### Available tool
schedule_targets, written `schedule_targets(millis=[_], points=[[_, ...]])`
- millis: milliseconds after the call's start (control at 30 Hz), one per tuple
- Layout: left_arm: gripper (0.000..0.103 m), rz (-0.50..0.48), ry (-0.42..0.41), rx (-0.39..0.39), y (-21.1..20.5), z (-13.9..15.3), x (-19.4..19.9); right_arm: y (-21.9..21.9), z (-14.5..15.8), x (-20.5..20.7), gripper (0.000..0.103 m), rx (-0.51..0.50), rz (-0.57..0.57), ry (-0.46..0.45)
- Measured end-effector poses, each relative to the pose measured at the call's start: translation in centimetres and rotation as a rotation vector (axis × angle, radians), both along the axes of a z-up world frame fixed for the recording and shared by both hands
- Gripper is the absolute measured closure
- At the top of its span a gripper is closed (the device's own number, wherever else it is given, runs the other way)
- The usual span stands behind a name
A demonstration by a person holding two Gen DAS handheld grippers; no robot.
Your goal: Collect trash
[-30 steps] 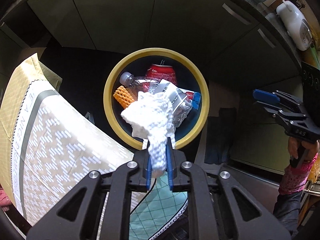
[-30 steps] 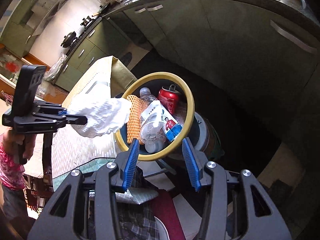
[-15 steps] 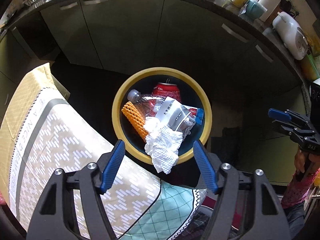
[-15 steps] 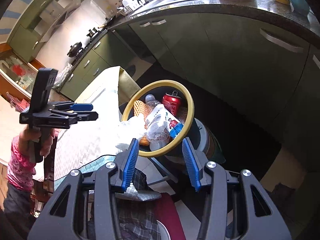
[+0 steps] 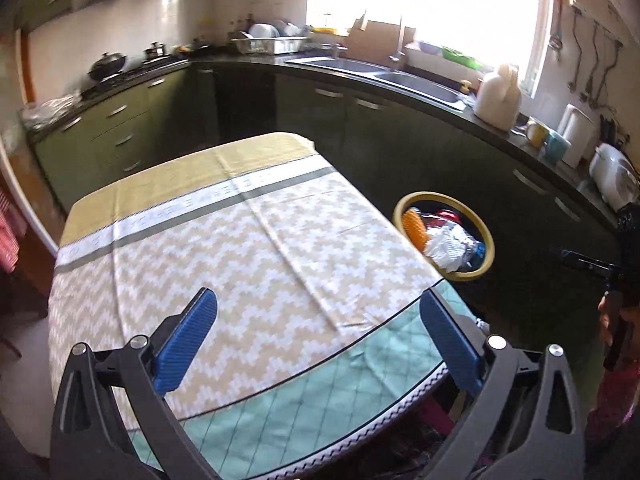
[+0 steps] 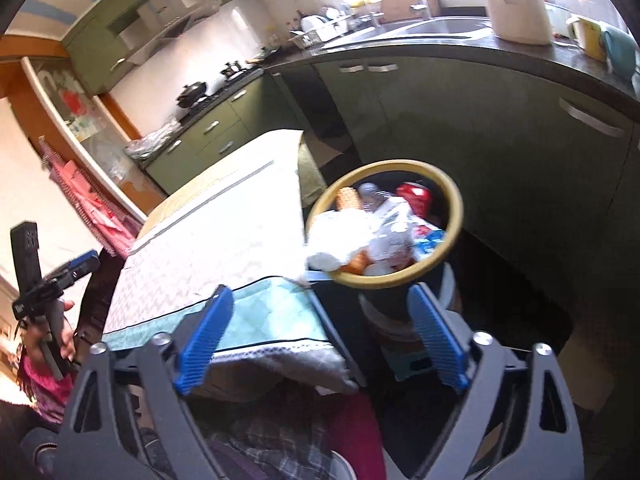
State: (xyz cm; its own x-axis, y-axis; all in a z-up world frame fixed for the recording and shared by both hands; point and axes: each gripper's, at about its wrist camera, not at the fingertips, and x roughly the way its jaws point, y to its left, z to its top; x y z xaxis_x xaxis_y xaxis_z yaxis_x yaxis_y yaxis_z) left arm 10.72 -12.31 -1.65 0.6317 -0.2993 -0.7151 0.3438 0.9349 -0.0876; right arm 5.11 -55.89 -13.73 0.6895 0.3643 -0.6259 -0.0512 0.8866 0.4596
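Crumpled white tissue (image 5: 442, 247), round yellow-rimmed bin (image 5: 486, 232)

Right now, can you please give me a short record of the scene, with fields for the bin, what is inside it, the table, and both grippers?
bin: yellow-rimmed bin on the floor beside the table's right edge
contents: white tissue on top, orange net, red can, clear bottle
table: zigzag cloth, no trash visible on it
left gripper: over the table, jaws wide apart, holding nothing
right gripper: near the bin, jaws wide apart, holding nothing
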Motion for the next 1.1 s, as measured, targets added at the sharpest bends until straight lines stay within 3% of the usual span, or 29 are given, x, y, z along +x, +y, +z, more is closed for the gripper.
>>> schedule_targets(millis=[133, 233, 367, 533, 667, 1100], points=[[0.006, 0.154, -0.081, 0.006, 4.9, -0.1, -3.7, 3.7, 0.5, -1.3, 0.004, 0.021, 0.015, -0.057], [0.006, 0.258, -0.128, -0.001, 7.8, -0.1, -5.6, 7.2, 1.7, -2.0, 0.004, -0.095, 0.008, -0.098], [0.006, 0.324, -0.131, -0.002, 10.1, -0.6, -6.8, 11.4, 2.9, -2.6, 0.004, -0.205, 0.01, -0.149], [0.006, 0.332, -0.13, 0.008, 10.7, -0.6, -7.4, 13.8, 2.9, -3.1, 0.004, -0.283, -0.024, -0.173], [0.006, 0.331, -0.144, -0.031, 11.0, 0.1, -8.1, 14.7, 3.9, -4.3, 0.004, -0.331, -0.067, -0.227], [0.006, 0.401, -0.177, -0.029, 11.6, 1.5, -10.5, 16.4, 4.6, -6.2, 0.004, -0.377, -0.068, -0.298]])
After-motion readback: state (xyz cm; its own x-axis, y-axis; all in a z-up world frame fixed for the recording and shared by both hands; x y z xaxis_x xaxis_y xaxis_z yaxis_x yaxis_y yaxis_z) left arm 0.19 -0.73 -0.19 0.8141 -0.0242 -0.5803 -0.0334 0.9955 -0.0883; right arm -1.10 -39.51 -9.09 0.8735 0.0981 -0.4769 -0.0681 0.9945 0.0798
